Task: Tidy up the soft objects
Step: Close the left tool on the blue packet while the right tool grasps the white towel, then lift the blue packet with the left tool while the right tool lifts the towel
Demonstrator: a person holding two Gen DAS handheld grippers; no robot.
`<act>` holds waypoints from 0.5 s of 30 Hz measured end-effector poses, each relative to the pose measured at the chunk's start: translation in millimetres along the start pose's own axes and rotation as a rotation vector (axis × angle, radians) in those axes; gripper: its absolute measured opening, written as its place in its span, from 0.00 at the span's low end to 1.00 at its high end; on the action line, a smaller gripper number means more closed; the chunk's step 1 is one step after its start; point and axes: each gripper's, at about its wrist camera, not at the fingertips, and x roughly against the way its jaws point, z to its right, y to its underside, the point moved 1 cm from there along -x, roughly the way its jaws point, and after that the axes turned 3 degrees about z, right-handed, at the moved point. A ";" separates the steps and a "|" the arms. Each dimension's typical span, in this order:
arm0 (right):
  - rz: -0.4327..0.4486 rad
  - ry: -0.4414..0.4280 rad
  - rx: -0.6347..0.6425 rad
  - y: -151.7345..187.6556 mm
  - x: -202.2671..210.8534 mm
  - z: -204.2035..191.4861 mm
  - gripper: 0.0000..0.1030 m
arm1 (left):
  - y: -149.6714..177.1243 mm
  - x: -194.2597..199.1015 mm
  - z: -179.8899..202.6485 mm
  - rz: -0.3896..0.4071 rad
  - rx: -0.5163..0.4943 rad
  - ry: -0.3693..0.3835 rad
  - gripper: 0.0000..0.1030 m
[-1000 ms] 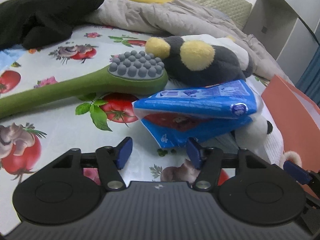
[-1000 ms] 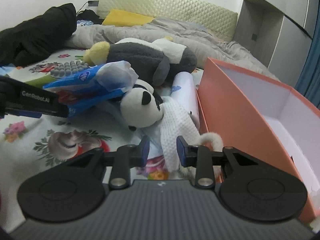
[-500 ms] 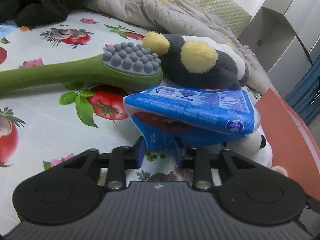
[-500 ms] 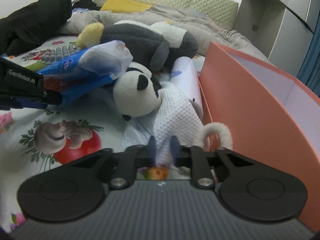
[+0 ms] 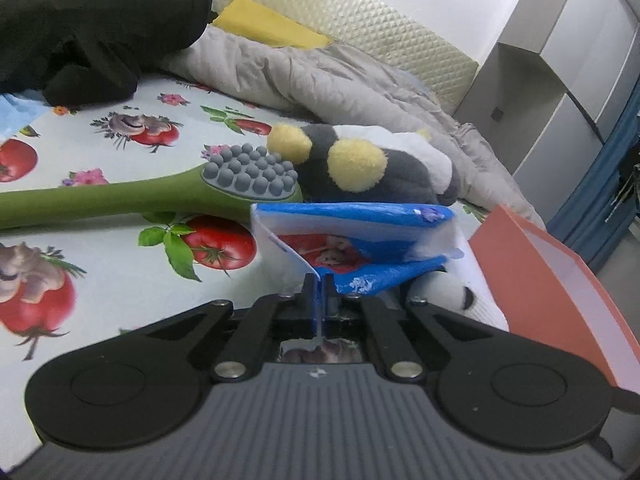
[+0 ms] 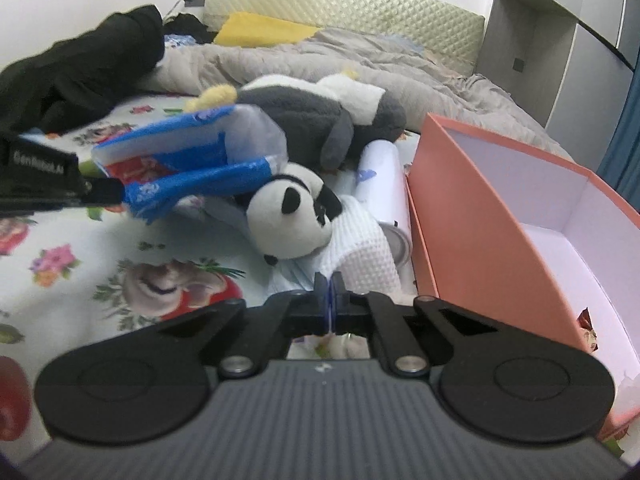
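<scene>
My left gripper (image 5: 319, 285) has its jaws closing tight on the lower flap of a blue plastic pack (image 5: 352, 236), which hangs lifted off the bed sheet. The right wrist view shows the same pack (image 6: 188, 160) raised at the left, above a small panda plush (image 6: 292, 220). My right gripper (image 6: 329, 285) has its jaws closing on the near edge of a white waffle cloth (image 6: 360, 248) that lies under the panda. A grey plush with yellow patches (image 5: 360, 172) lies behind the pack.
An open orange box (image 6: 480, 216) stands on the right, close to the cloth. A white roll (image 6: 384, 184) lies against it. A green massage brush (image 5: 160, 196) lies at the left. Black clothing (image 5: 100, 40) and a grey duvet (image 5: 320, 76) fill the back of the bed.
Both grippers went from open to shut. The left closed on the blue pack's flap and raised it. The right closed on the white waffle cloth.
</scene>
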 end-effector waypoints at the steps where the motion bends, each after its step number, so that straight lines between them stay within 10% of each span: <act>1: 0.003 -0.004 -0.001 -1.1 4.6 -1.0 0.04 | 0.2 6.8 1.2 0.006 -0.008 -0.002 0.01; 15: 0.021 -0.030 0.008 -4.9 66.6 -18.1 0.04 | 21.8 95.0 0.3 -0.016 -0.029 -0.006 0.01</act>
